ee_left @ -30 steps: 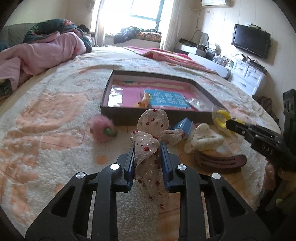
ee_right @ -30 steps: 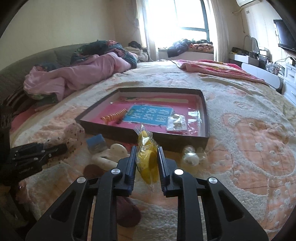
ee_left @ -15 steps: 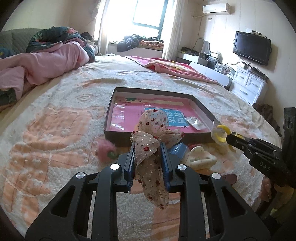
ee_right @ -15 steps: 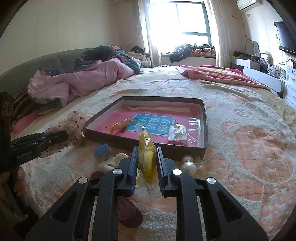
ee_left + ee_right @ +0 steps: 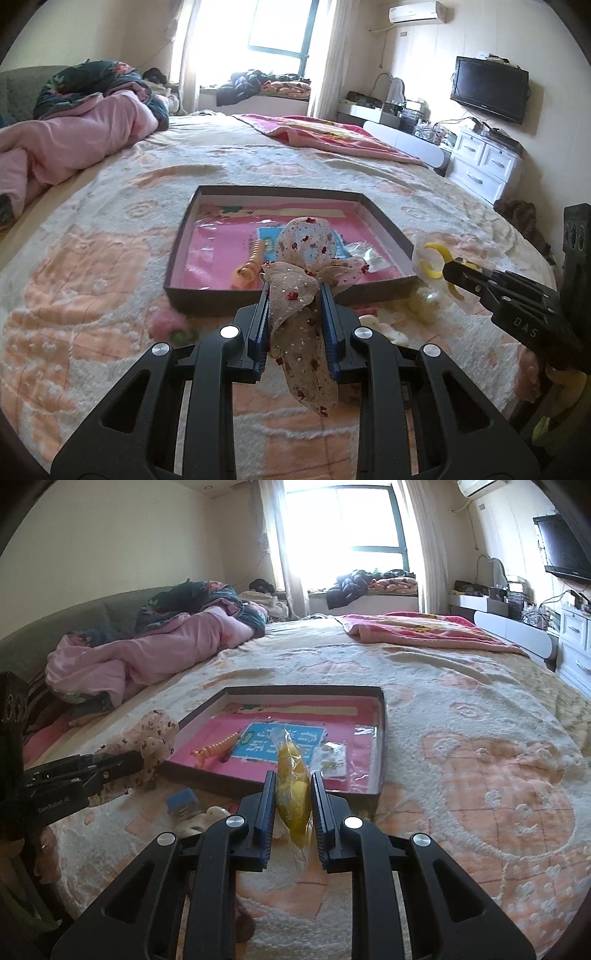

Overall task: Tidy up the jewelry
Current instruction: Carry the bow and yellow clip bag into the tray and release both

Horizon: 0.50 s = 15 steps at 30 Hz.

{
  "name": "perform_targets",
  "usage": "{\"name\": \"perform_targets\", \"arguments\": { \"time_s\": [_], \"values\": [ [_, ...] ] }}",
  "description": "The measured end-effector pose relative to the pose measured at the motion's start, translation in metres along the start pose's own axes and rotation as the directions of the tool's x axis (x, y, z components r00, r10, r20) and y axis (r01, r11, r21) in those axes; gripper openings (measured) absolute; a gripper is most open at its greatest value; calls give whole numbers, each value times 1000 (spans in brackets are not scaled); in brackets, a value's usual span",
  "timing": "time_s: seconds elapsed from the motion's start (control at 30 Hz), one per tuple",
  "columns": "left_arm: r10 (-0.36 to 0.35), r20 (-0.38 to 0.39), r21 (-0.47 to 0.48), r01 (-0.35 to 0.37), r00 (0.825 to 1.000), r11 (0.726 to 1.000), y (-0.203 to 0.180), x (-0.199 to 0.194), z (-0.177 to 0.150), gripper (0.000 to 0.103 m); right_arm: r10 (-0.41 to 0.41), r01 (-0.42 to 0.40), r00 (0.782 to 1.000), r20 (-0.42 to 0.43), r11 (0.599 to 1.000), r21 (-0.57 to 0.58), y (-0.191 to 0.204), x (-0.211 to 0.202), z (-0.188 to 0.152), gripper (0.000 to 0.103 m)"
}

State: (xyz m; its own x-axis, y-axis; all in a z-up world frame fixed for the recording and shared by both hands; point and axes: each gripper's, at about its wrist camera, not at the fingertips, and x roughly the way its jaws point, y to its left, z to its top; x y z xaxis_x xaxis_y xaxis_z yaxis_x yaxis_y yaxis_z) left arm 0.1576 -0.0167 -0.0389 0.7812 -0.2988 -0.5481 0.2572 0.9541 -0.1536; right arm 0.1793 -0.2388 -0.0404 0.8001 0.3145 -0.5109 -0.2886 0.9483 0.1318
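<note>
Bagged yellow clip (image 5: pixel 293 794) between right gripper (image 5: pixel 293 781) fingers

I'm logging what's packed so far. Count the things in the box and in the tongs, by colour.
Orange, spiral hair tie: 1
Blue, card: 1
Clear, packet: 1
Yellow, bagged piece: 1
Beige, lace bow: 1
Total: 5

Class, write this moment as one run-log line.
left gripper: shut on fabric bow | right gripper: shut on yellow clip | both near tray edge
</note>
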Motion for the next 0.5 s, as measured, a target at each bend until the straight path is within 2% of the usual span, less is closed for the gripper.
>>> {"name": "perform_targets", "arguments": {
  "time_s": [0.5],
  "values": [
    [-31, -2, 22, 31, 1000, 999, -16, 31, 21, 17, -32, 32, 999, 30, 999, 18, -13, 6, 14, 18]
  ]
}}
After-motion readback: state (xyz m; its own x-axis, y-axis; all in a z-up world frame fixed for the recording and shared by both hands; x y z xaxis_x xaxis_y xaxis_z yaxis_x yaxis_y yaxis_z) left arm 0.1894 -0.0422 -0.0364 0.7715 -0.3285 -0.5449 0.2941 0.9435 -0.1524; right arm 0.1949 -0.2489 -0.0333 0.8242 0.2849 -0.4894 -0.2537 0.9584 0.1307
